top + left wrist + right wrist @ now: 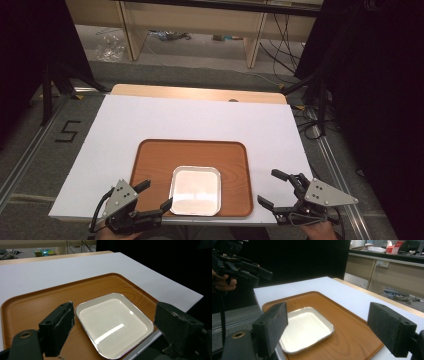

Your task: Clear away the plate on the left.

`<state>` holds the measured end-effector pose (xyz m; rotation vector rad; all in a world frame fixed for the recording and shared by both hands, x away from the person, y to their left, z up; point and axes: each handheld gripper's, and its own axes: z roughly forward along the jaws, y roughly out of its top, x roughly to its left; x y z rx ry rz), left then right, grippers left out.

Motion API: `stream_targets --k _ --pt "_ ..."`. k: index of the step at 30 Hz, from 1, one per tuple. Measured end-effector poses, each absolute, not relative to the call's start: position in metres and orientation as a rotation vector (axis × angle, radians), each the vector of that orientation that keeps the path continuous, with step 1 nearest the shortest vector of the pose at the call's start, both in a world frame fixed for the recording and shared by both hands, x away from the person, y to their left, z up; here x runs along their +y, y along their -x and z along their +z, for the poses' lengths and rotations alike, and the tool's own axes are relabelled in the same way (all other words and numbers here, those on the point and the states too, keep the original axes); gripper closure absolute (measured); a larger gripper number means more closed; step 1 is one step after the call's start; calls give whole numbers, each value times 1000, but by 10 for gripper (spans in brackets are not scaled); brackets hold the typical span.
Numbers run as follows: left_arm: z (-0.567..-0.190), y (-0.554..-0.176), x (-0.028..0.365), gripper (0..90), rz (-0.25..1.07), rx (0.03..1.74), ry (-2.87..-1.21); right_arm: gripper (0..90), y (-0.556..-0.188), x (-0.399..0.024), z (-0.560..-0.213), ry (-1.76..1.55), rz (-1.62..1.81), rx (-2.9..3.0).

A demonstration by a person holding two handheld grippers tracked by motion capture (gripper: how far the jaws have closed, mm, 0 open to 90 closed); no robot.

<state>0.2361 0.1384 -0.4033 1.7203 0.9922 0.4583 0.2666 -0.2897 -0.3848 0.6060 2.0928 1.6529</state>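
Hovering with jaws apart, the left gripper [154,195] at seven o'clock and the right gripper [274,188] at five flanked a square white dish [196,190] on a rounded wooden tray [155,160].

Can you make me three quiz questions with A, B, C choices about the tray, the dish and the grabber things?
1. Where does the white dish sit?
A. On the floor
B. On the wooden tray, near its front edge
C. Between a gripper's fingers

2. How many dishes are on the tray?
A. One
B. Two
C. Four

3. How are the left gripper and right gripper?
A. Both shut on the dish
B. One open, one shut
C. Both open, holding nothing

Answers: 1 B, the high view shows the dish inside the tray's rim at the near side. 2 A, a single square white dish lies there. 3 C, each gripper's fingers stand wide apart with nothing between them.
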Motion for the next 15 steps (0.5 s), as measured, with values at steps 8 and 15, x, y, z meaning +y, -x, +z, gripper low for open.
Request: stream_targets --k 8,15 --pt "-403 -238 139 166 461 991 -1724 177 -266 -290 -385 -592 1653 2086" --pt "-404 -240 140 166 451 1009 -1721 177 -267 -290 -384 -591 1657 2085"
